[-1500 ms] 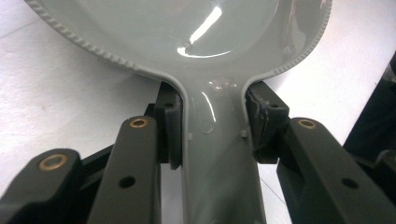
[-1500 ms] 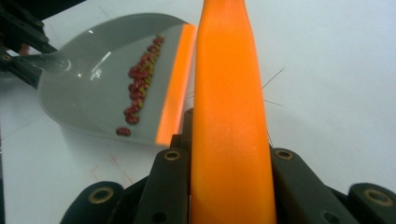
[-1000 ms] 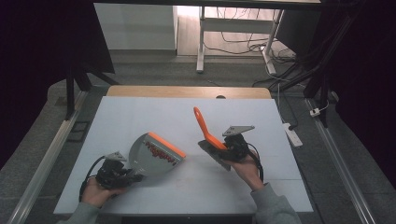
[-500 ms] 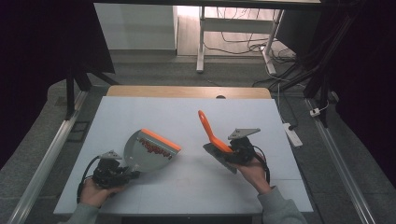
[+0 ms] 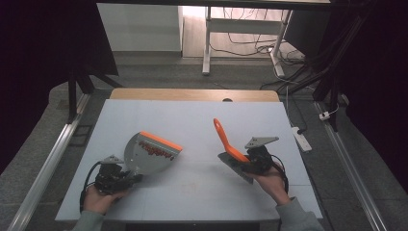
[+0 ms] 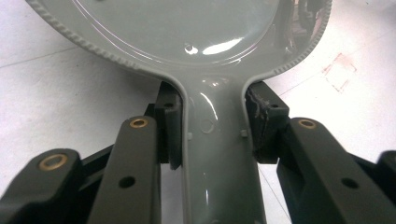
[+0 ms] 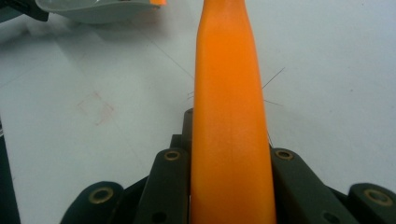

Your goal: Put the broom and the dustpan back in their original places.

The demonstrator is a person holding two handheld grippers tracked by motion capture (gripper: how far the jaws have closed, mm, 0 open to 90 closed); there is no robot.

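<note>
1. The left gripper (image 5: 126, 179), near the bench's front-left corner, clamps its jaws on the handle of a grey plastic dustpan with an orange lip (image 5: 150, 155).
2. The dustpan reaches from those jaws toward the bench's middle, small red bits (image 5: 155, 149) lying in it.
3. The right gripper (image 5: 244, 166), toward the front-right, grips an orange-handled brush (image 5: 225, 140); its handle slants up and away from the jaws.
4. Both tools sit over the white bench (image 5: 192, 120), well apart.

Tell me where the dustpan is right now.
In the high view the dustpan sits left of centre on the white table, its handle clamped in the left gripper, with the orange brush to its right.
</note>
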